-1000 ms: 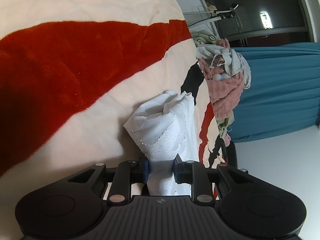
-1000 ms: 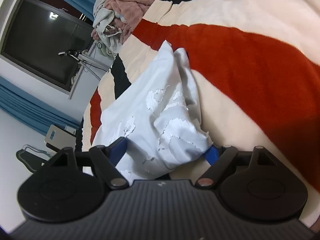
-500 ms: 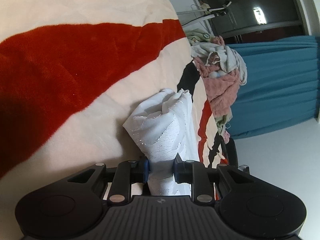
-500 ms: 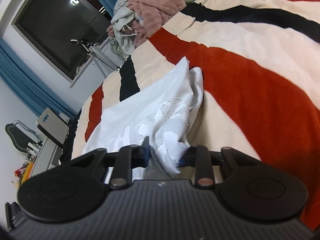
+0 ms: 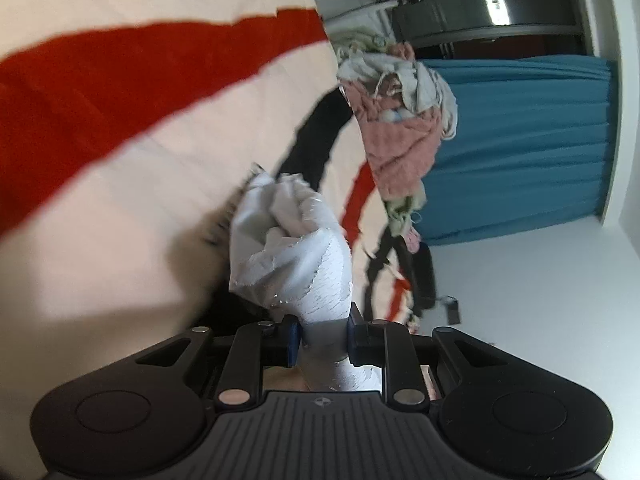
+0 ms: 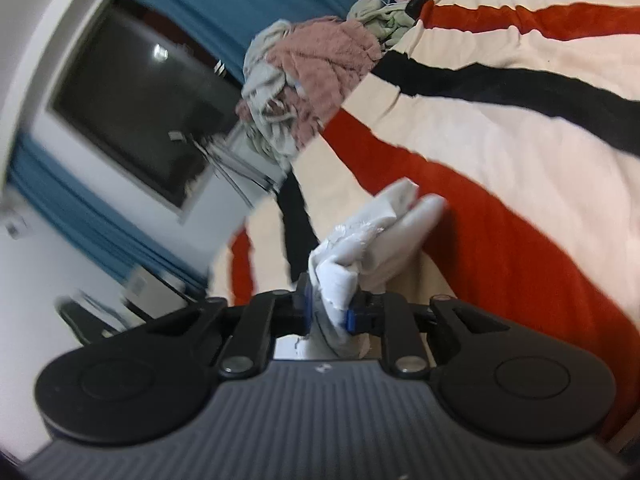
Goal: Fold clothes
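Note:
A pale white garment (image 5: pixel 296 248) with a cracked white print is bunched up and held off the striped blanket (image 5: pixel 120 128). My left gripper (image 5: pixel 322 338) is shut on one bunch of it. In the right wrist view my right gripper (image 6: pixel 328 314) is shut on another bunch of the same garment (image 6: pixel 372 236), which sticks forward over the blanket (image 6: pixel 520 168). Both views are motion-blurred.
A pile of unfolded clothes, pink towel and grey pieces, (image 5: pixel 400 120) lies at the blanket's far edge and also shows in the right wrist view (image 6: pixel 312 76). Behind it are a teal curtain (image 5: pixel 520 148), a dark window (image 6: pixel 136 120) and a metal stand.
My right gripper closed on the garment and both grippers lifted it off the blanket; the cloth went from spread out to bunched. Both cameras swung, blurring the views.

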`<state>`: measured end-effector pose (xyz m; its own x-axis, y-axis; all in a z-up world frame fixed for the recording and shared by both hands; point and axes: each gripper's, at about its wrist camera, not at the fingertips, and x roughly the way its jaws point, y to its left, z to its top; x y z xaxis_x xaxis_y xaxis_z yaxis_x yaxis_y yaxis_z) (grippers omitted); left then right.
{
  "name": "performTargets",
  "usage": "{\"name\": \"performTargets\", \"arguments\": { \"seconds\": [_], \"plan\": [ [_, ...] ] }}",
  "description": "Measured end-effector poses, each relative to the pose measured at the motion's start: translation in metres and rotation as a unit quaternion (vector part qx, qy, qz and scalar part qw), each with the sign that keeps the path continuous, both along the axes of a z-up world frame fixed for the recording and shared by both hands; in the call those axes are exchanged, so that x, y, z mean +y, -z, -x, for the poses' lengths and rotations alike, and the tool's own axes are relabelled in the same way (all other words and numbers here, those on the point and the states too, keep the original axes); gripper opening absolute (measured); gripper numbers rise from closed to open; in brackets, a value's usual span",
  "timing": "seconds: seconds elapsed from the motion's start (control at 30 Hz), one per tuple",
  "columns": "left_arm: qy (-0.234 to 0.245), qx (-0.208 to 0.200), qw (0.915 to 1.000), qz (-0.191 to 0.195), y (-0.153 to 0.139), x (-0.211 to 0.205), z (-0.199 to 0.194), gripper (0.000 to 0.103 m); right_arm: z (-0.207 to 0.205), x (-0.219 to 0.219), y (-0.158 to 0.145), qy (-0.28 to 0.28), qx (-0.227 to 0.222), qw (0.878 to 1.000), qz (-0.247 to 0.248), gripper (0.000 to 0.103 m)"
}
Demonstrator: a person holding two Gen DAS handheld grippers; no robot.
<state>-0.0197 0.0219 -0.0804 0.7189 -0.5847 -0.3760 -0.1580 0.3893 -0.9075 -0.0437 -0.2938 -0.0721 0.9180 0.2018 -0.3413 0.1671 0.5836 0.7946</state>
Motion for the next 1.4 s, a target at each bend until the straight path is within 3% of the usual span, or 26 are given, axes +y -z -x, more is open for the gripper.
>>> {"name": "performTargets", "arguments": {
  "seconds": [0.2, 0.33, 0.5, 0.6, 0.73, 0.8, 0.87, 0.97, 1.13, 1.27, 1.37, 1.4],
  "plan": [
    [0.073, 0.012, 0.9973, 0.000, -0.059, -0.059, -0.057, 0.023, -0.026, -0.064, -0.054, 0.026, -0.023, 0.999, 0.008, 0.016],
    [0.111, 0.010, 0.9927, -0.046, -0.093, -0.123, -0.115, 0.023, -0.061, -0.118, -0.070, 0.043, -0.009, 0.999, 0.004, 0.016],
    [0.162, -0.010, 0.9802, -0.114, -0.129, -0.213, -0.198, 0.023, -0.124, -0.187, -0.083, 0.065, 0.004, 0.997, 0.036, 0.015],
    [0.185, -0.044, 0.9717, -0.140, -0.149, -0.267, -0.251, 0.023, -0.167, -0.230, -0.092, 0.085, -0.008, 0.995, 0.056, 0.015],
    [0.202, -0.106, 0.9627, -0.146, -0.161, -0.327, -0.314, 0.023, -0.217, -0.281, -0.104, 0.108, -0.042, 0.989, 0.096, 0.015],
    [0.209, -0.138, 0.9550, -0.159, -0.155, -0.355, -0.339, 0.024, -0.234, -0.291, -0.097, 0.112, -0.051, 0.983, 0.137, 0.016],
    [0.220, -0.167, 0.9417, -0.192, -0.140, -0.381, -0.359, 0.024, -0.250, -0.298, -0.084, 0.116, -0.053, 0.976, 0.178, 0.016],
    [0.234, -0.196, 0.9235, -0.232, -0.097, -0.400, -0.380, 0.023, -0.266, -0.303, -0.041, 0.098, -0.024, 0.974, 0.201, 0.016],
    [0.273, -0.148, 0.9200, -0.239, -0.006, -0.384, -0.372, 0.023, -0.261, -0.296, 0.028, 0.073, 0.047, 0.981, 0.171, 0.015],
    [0.303, -0.158, 0.8955, -0.285, 0.024, -0.364, -0.345, 0.025, -0.232, -0.275, 0.058, 0.070, 0.082, 0.983, 0.147, 0.015],
    [0.317, -0.152, 0.8810, -0.316, 0.030, -0.352, -0.327, 0.032, -0.211, -0.257, 0.074, 0.081, 0.129, 0.980, 0.129, 0.018],
    [0.323, -0.157, 0.8718, -0.334, 0.026, -0.350, -0.318, 0.036, -0.205, -0.251, 0.078, 0.086, 0.144, 0.978, 0.123, 0.018]
  ]
}}
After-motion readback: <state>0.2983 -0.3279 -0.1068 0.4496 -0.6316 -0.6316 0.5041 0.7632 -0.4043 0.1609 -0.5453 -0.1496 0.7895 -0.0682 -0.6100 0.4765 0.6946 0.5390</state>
